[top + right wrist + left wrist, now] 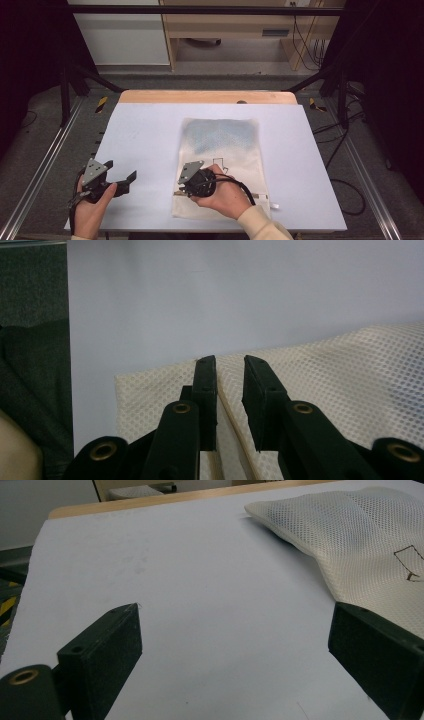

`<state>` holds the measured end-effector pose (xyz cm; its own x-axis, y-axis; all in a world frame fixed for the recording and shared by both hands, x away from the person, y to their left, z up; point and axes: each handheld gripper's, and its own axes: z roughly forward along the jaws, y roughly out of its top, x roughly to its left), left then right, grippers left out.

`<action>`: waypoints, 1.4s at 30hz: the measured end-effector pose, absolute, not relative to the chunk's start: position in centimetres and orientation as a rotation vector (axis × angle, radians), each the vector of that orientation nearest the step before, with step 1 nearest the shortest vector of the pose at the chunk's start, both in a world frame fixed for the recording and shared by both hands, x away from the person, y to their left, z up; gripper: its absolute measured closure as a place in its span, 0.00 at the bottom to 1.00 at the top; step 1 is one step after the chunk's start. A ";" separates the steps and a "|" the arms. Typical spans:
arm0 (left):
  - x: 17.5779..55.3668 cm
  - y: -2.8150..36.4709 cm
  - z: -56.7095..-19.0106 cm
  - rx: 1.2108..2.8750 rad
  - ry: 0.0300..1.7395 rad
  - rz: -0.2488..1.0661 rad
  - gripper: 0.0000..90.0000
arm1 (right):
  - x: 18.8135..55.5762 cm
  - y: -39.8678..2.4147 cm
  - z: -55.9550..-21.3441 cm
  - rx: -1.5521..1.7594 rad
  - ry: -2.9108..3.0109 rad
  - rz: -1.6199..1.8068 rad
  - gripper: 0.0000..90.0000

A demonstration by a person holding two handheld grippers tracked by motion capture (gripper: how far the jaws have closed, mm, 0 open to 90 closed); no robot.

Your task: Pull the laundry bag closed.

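The cream mesh laundry bag [220, 165] lay lengthwise, twelve to six o'clock (zipper end at six). Right gripper [229, 365] nearly clenched astride its zipper strip; left gripper [235, 645] released.

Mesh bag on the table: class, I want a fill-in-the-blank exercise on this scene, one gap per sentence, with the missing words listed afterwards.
1. The cream mesh bag lies flat on a pale ____ table.
2. The right gripper has its jaws nearly closed over the bag's ____ edge, as the high view shows it.
3. The left gripper has its jaws wide ____, with nothing between them.
4. The left gripper rests to the ____ of the bag in the high view.

Missing words: blue; near; open; left
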<state>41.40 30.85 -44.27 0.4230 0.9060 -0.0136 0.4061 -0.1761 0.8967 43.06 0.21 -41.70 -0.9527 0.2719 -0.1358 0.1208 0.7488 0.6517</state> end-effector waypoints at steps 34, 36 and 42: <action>41.7 30.5 -44.4 1.795 1.132 0.683 0.09 | 44.3 3.1 -44.9 0.344 2.844 0.926 0.80; 41.7 30.5 -44.4 1.795 1.132 0.683 0.09 | 44.4 3.0 -45.0 0.348 2.847 0.918 0.80; 41.6 30.4 -44.4 1.797 1.128 0.683 0.09 | 44.5 3.2 -45.4 0.353 2.857 0.894 0.81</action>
